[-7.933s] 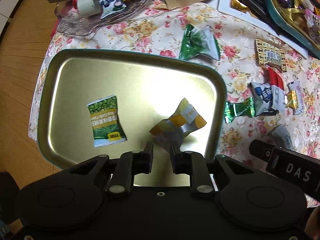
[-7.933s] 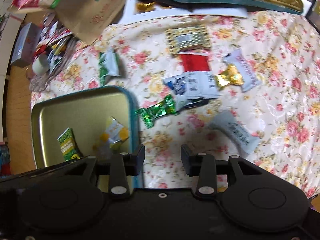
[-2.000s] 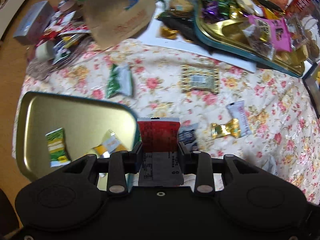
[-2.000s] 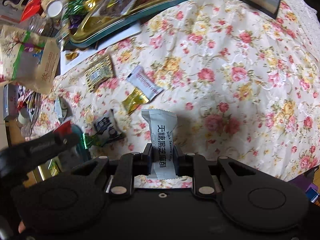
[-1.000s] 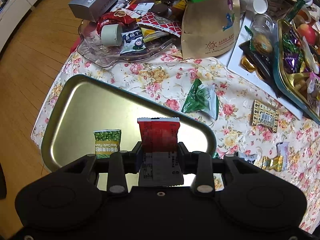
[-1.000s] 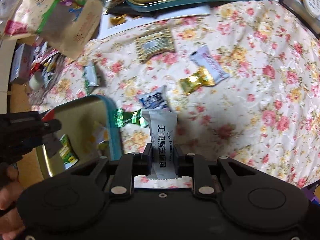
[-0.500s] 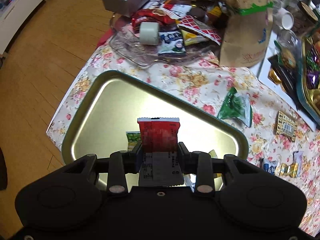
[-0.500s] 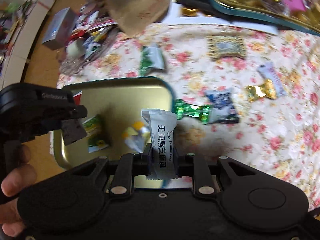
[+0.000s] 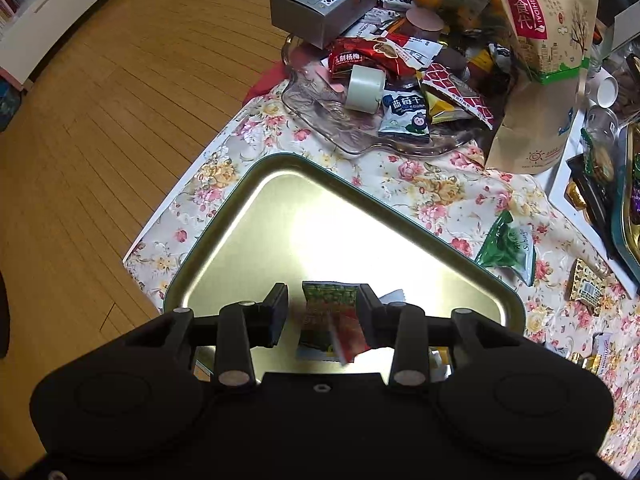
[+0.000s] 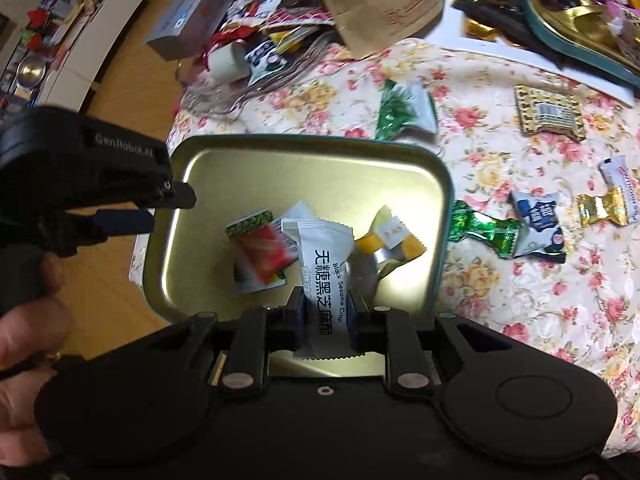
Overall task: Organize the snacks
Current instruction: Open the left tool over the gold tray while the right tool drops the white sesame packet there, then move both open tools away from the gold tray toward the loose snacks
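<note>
My left gripper (image 9: 323, 309) hangs over the gold metal tray (image 9: 300, 220), its jaws opening and gripping nothing. A red packet (image 9: 347, 336) falls free between them, blurred, onto a green pea packet (image 9: 328, 300) lying in the tray. In the right wrist view the red packet (image 10: 260, 252) rests over the green one (image 10: 248, 222), beside a yellow and silver packet (image 10: 388, 240). My right gripper (image 10: 324, 320) is shut on a white sesame crisp packet (image 10: 322, 264), held upright above the tray's (image 10: 440, 216) near side. The left gripper (image 10: 160, 208) shows at the left there.
A glass dish (image 9: 332, 128) piled with snacks, a grey box (image 9: 324, 0) and a brown paper bag (image 9: 536, 80) stand beyond the tray. Loose packets lie on the floral cloth to the right: green (image 10: 404, 110), brown (image 10: 548, 114), blue (image 10: 538, 224), gold (image 10: 600, 208). The table edge and wooden floor (image 9: 100, 120) are at the left.
The left jaws have opened and let go of the red packet, which dropped into the tray. Both grippers moved left over the tray; the right still holds its white packet.
</note>
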The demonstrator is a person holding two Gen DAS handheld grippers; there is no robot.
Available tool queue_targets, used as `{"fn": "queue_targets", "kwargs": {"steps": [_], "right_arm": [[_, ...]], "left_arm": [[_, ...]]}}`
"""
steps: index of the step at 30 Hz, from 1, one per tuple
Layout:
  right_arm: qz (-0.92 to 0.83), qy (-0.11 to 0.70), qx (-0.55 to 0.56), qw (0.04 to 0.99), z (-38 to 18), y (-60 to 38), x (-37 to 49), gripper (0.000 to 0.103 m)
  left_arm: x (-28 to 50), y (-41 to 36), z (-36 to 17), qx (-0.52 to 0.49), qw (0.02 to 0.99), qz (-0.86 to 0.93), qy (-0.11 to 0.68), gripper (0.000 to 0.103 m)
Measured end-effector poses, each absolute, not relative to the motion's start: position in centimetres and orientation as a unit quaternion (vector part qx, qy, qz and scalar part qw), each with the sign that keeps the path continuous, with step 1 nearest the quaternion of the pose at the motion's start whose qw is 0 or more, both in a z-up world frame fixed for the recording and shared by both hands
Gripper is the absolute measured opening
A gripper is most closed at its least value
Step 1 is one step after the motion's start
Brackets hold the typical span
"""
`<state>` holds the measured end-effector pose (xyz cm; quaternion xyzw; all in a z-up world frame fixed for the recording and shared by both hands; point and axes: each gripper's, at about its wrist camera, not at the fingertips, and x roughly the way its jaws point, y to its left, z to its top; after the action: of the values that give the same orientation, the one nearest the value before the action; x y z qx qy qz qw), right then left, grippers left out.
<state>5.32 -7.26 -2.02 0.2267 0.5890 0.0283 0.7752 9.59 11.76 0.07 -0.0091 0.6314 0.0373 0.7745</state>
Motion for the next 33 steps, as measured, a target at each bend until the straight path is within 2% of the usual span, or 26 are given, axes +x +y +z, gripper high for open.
{"fn": "queue_targets", "kwargs": {"steps": [5, 6, 7, 33], "right_arm": [[0.041, 0.590, 0.225, 0.775, -2.1, -6.7, 5.5, 0.027], [0.041, 0.589, 0.226, 0.775, -2.1, -6.6, 5.5, 0.033], [0.042, 0.588, 0.228, 0.775, -2.1, -6.6, 5.5, 0.035], [-0.009, 0.603, 0.253, 0.757, -3.2, -8.7, 5.6, 0.035]], "left_arm": [[9.6, 11.7, 0.0, -0.009, 0.773, 0.032, 0.634, 0.047], [9.5, 11.7, 0.0, -0.009, 0.773, 0.031, 0.634, 0.047], [9.5, 11.7, 0.0, -0.008, 0.773, 0.030, 0.633, 0.047], [9.2, 9.3, -0.1, 0.011, 0.764, 0.006, 0.645, 0.047]]}}
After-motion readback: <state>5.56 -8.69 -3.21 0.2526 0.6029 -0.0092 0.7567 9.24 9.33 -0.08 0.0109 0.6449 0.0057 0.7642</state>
